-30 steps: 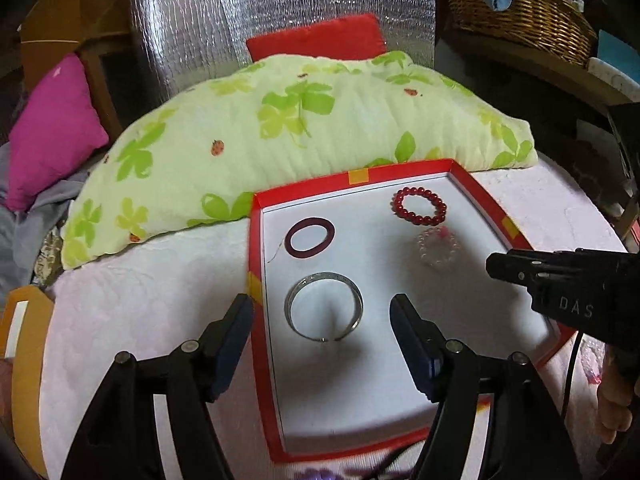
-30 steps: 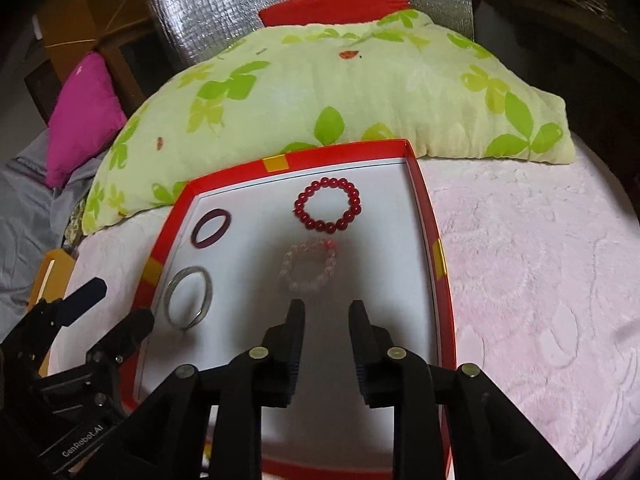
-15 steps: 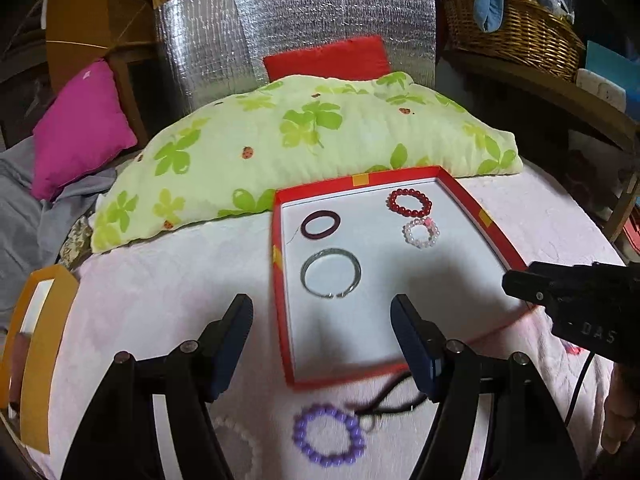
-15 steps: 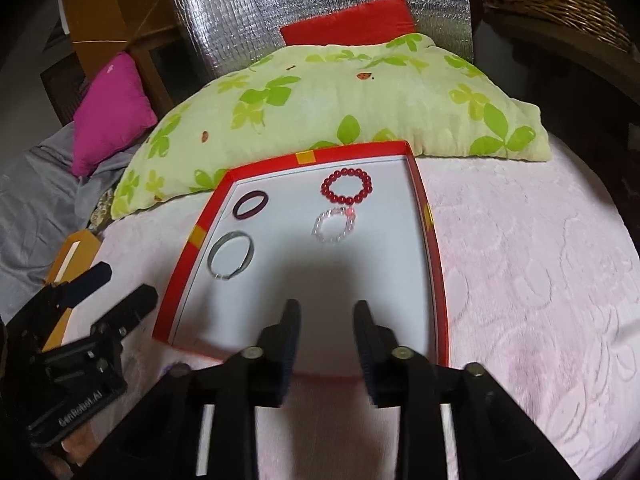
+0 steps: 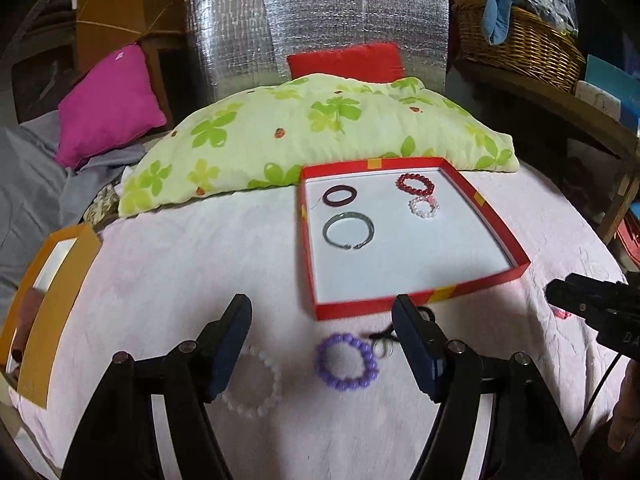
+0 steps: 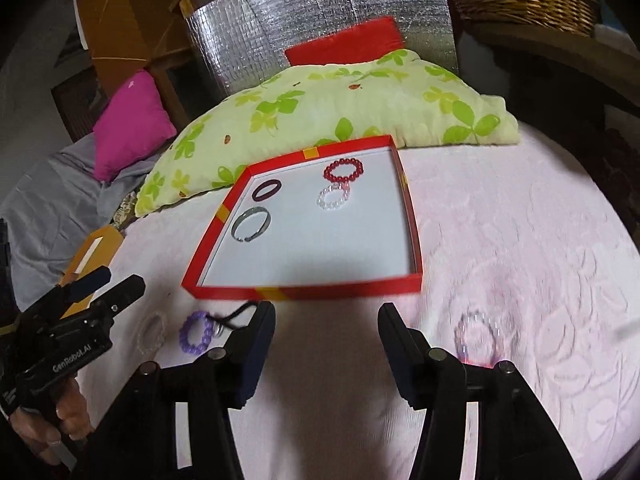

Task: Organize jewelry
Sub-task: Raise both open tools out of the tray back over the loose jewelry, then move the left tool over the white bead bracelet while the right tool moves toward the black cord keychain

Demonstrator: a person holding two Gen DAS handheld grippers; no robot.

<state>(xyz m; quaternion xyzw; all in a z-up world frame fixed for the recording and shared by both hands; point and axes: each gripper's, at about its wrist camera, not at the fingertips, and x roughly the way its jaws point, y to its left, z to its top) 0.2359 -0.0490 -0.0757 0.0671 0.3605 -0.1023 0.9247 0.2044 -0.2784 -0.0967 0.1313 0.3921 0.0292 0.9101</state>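
1. From where I steer, the pink blanket (image 5: 168, 264) fills most of both views, with the green leaf-print pillow (image 5: 320, 136) across its far side. Both cameras have pulled back toward me since a second ago, so much more blanket shows now.

2. The red tray (image 5: 420, 298) sits against the pillow. It filled the left view a second ago; now its whole outline fits in frame. Inside it lie four pieces, unchanged in place: the silver bangle (image 5: 348, 231), the dark maroon ring (image 5: 339, 196), the red bead bracelet (image 5: 416, 183) and the clear bead bracelet (image 5: 424, 207), the last two touching.

3. The retreat has uncovered what I judge is left to sort, all on the blanket in front of the tray: a purple bead bracelet (image 5: 346, 362), a pale white bead bracelet (image 5: 252, 384), a tangled black cord (image 5: 386, 336) and, in the right view, a faint clear bracelet (image 6: 478, 336).

4. My left gripper (image 5: 322, 344) stands spread and empty, with the purple bracelet below the gap.

5. My right gripper (image 6: 326, 344) was nearly pressed together a second ago; its jaws are opening, with nothing between them. I read that as readying for the clear bracelet just to its right.
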